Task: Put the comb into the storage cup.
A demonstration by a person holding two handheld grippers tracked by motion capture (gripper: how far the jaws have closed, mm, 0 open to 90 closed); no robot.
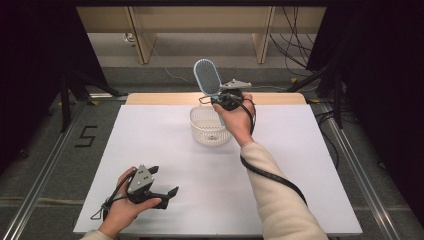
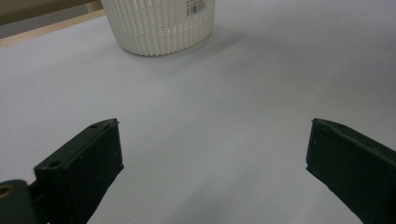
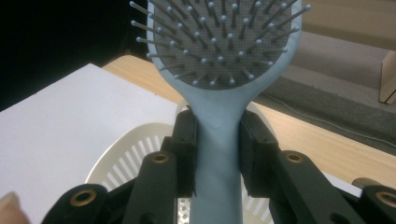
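Note:
A light blue hairbrush [image 1: 207,77] with a grey bristle pad stands upright over the white slatted basket [image 1: 204,131] at the far middle of the table. My right gripper [image 1: 223,101] is shut on its handle, and the handle's lower end reaches down into the basket. In the right gripper view the pads press both sides of the hairbrush [image 3: 219,126] just below the head, with the basket [image 3: 126,154] underneath. My left gripper [image 1: 165,181] rests open near the table's front left. In its own view the left gripper [image 2: 212,144] holds nothing and faces the basket [image 2: 159,25].
The white table top [image 1: 165,150] ends in a wooden strip [image 1: 160,98] at the far side. Beyond it are wooden furniture legs [image 1: 142,40] and cables [image 1: 295,45] on the floor. Metal rails [image 1: 345,150] run along both sides of the table.

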